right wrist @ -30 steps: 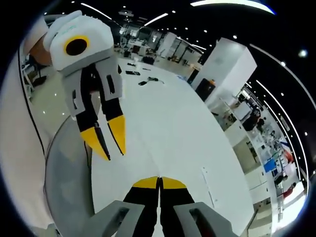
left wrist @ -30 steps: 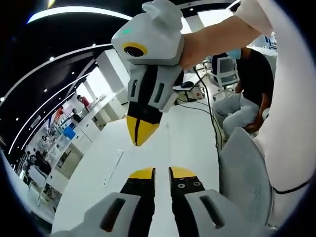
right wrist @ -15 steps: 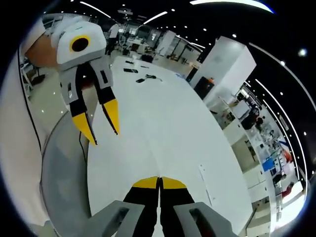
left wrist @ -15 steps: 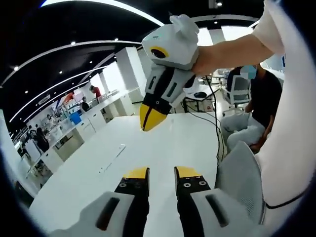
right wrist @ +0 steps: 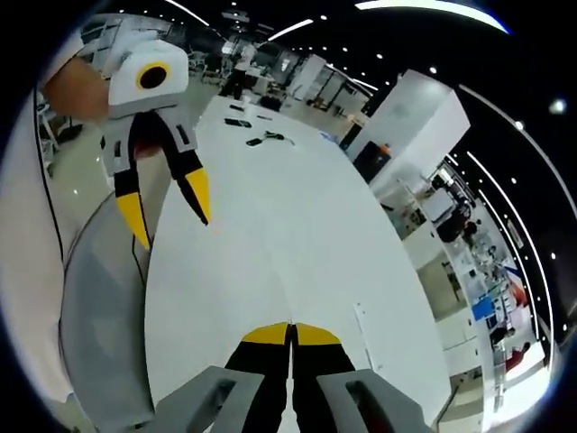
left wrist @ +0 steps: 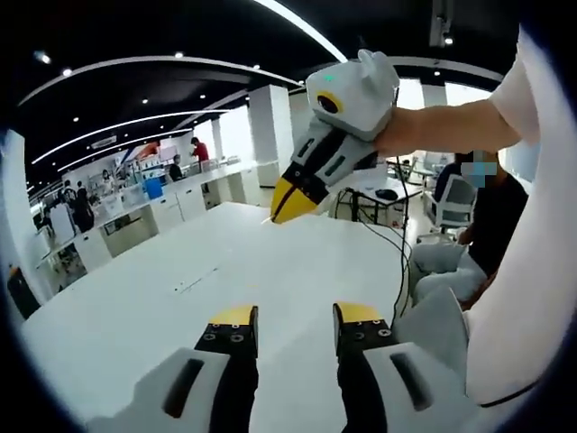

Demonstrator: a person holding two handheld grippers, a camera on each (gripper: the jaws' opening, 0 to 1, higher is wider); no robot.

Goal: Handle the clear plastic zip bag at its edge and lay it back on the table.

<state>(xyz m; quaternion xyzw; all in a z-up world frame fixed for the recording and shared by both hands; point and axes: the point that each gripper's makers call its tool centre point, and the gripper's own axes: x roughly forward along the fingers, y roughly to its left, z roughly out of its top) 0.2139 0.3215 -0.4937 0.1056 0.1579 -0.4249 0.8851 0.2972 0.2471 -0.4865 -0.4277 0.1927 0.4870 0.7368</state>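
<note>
In the left gripper view, my left gripper (left wrist: 290,317) is hovering with jaws apart above the table (left wrist: 135,307), where the zip bag (left wrist: 200,279) is lying flat, nearly invisible; I risk misjudging its edge. In the right gripper view, my right gripper (right wrist: 290,331) is keeping its jaws closed and empty, the bag (right wrist: 367,336) well aside.
</note>
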